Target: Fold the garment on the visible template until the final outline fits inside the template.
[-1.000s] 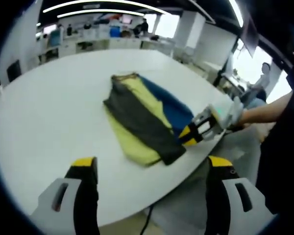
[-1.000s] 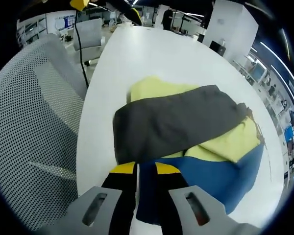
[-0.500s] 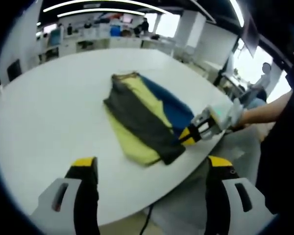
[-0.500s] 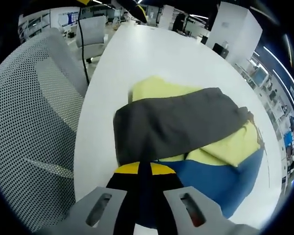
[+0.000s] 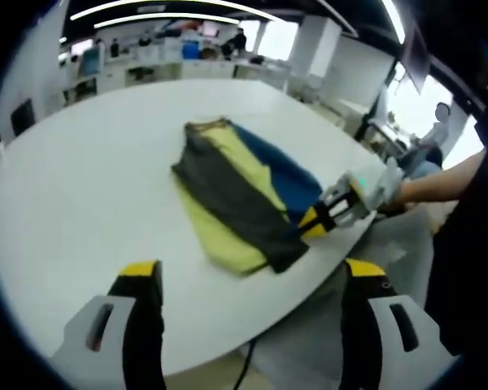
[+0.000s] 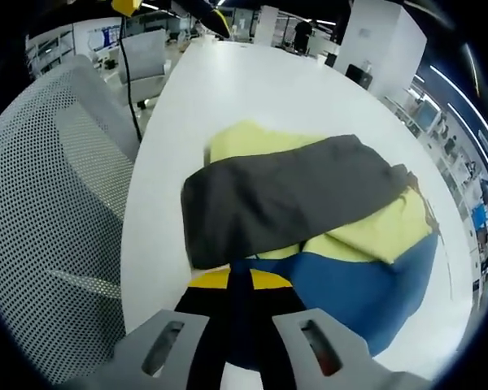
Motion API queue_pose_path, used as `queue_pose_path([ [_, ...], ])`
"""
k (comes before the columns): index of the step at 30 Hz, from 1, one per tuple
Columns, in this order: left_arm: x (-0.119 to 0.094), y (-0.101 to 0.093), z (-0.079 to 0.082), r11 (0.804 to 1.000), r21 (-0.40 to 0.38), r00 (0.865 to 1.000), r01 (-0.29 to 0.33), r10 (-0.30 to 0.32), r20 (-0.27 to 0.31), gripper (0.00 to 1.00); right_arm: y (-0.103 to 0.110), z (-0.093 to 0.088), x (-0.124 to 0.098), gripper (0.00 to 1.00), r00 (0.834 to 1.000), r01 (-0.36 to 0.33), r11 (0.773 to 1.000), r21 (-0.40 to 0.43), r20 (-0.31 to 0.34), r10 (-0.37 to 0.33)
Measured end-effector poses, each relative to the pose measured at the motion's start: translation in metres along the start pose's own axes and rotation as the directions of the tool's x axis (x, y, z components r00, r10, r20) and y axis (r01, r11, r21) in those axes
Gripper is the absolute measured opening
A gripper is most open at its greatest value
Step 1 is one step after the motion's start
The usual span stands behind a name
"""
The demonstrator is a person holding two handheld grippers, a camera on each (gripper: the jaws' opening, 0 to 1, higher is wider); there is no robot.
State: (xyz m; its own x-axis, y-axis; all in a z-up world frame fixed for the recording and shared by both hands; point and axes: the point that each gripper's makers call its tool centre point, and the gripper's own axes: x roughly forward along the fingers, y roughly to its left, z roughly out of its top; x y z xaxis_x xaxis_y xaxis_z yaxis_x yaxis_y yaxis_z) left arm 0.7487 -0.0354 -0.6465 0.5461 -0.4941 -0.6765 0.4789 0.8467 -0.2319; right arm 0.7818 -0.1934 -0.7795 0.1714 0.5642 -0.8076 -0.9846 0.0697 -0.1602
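In the left gripper view, the garment (image 5: pixel 242 195) lies partly folded on the white table (image 5: pixel 81 179), a long bundle running from about 11 o'clock to 5 o'clock across the middle of the picture. A grey panel lies over yellow cloth, with blue showing along the 3 o'clock side. The left tool (image 5: pixel 248 284) hangs over the near edge of the table, its jaws wide apart and nothing between them, well apart from the cloth. The right tool (image 5: pixel 319 219) comes in from 3 o'clock, held by a hand (image 5: pixel 394 195), with its yellow tips at the garment's near blue corner.

In the right gripper view, the right tool (image 6: pixel 238 280) has its jaws drawn together on the blue edge of the garment (image 6: pixel 301 203), which rises toward 12 o'clock. The grey panel crosses from 9 to 2 o'clock, with yellow above and below it. A mesh chair (image 6: pixel 49 203) stands at 9 o'clock, off the table (image 6: pixel 252 89). No template outline can be made out in either view.

The cloth looks light, soft and limp: it will sag and drag rather than hold a shape, and stacked layers may slide over each other. A hold on a hem or corner, through all layers, seems best; the free left tool would suit the opposite corner, so the fold lifts evenly.
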Motion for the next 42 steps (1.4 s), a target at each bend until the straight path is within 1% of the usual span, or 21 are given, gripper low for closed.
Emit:
queue_pose_path([
  [3, 0.002, -0.002, 0.000, 1.000, 0.002, 1.000, 0.006, -0.006, -0.003, 0.86, 0.001, 0.002, 0.001, 0.06, 1.000, -0.002, 1.000, -0.016, 0.001, 0.002],
  [8, 0.002, -0.001, 0.000, 1.000, 0.003, 1.000, 0.006, -0.006, -0.006, 0.86, 0.001, 0.003, 0.002, 0.05, 1.000, -0.003, 1.000, -0.013, 0.005, 0.004],
  [14, 0.002, 0.001, 0.000, 1.000, 0.002, 1.000, -0.001, 0.001, -0.008, 0.86, -0.002, 0.001, 0.003, 0.03, 1.000, -0.020, 0.998, 0.059, 0.004, 0.019],
  [17, 0.002, 0.000, 0.000, 1.000, 0.002, 1.000, 0.002, -0.002, -0.008, 0.86, -0.001, 0.001, 0.003, 0.02, 1.000, -0.023, 0.997, 0.072, 0.006, 0.023],
  [22, 0.002, -0.001, 0.001, 1.000, 0.004, 1.000, 0.000, 0.000, -0.008, 0.86, -0.003, -0.001, 0.000, 0.01, 0.999, -0.032, 0.991, 0.131, 0.010, 0.031],
  [23, 0.002, -0.001, 0.001, 1.000, 0.004, 1.000, 0.000, 0.001, -0.007, 0.86, -0.003, 0.000, -0.001, 0.01, 0.999, -0.030, 0.990, 0.140, 0.014, 0.028],
  [24, 0.002, -0.001, 0.002, 1.000, 0.004, 1.000, -0.003, 0.003, -0.006, 0.86, -0.008, 0.004, -0.007, 0.01, 0.999, -0.017, 0.986, 0.169, 0.040, 0.011],
  [25, 0.002, 0.000, 0.002, 1.000, 0.003, 1.000, -0.005, 0.005, -0.006, 0.86, -0.010, 0.005, -0.009, 0.01, 0.999, -0.014, 0.983, 0.181, 0.048, 0.006],
  [27, 0.002, 0.000, 0.002, 1.000, 0.001, 1.000, -0.008, 0.008, -0.007, 0.86, -0.019, 0.009, -0.018, 0.01, 0.996, 0.003, 0.974, 0.225, 0.082, -0.022],
  [28, 0.003, 0.000, 0.002, 1.000, 0.000, 1.000, -0.009, 0.009, -0.008, 0.85, -0.022, 0.010, -0.022, 0.01, 0.996, 0.010, 0.972, 0.233, 0.087, -0.031],
  [30, 0.005, -0.001, 0.003, 1.000, -0.001, 1.000, -0.007, 0.007, -0.010, 0.85, -0.034, 0.012, -0.033, 0.01, 0.992, 0.031, 0.961, 0.276, 0.110, -0.063],
  [32, 0.007, -0.004, 0.005, 1.000, 0.002, 1.000, -0.003, 0.003, -0.009, 0.85, -0.047, 0.015, -0.045, 0.01, 0.985, 0.054, 0.943, 0.327, 0.140, -0.105],
  [33, 0.008, -0.005, 0.006, 1.000, 0.005, 1.000, 0.000, 0.000, -0.008, 0.85, -0.055, 0.015, -0.052, 0.01, 0.980, 0.068, 0.933, 0.352, 0.151, -0.128],
  [36, 0.011, -0.007, 0.009, 1.000, 0.009, 1.000, 0.007, -0.006, -0.007, 0.85, -0.075, 0.014, -0.069, 0.01, 0.968, 0.103, 0.913, 0.395, 0.170, -0.183],
  [42, 0.012, -0.006, 0.012, 1.000, 0.014, 1.000, 0.007, -0.007, -0.005, 0.85, -0.117, 0.006, -0.105, 0.01, 0.936, 0.174, 0.859, 0.481, 0.189, -0.296],
])
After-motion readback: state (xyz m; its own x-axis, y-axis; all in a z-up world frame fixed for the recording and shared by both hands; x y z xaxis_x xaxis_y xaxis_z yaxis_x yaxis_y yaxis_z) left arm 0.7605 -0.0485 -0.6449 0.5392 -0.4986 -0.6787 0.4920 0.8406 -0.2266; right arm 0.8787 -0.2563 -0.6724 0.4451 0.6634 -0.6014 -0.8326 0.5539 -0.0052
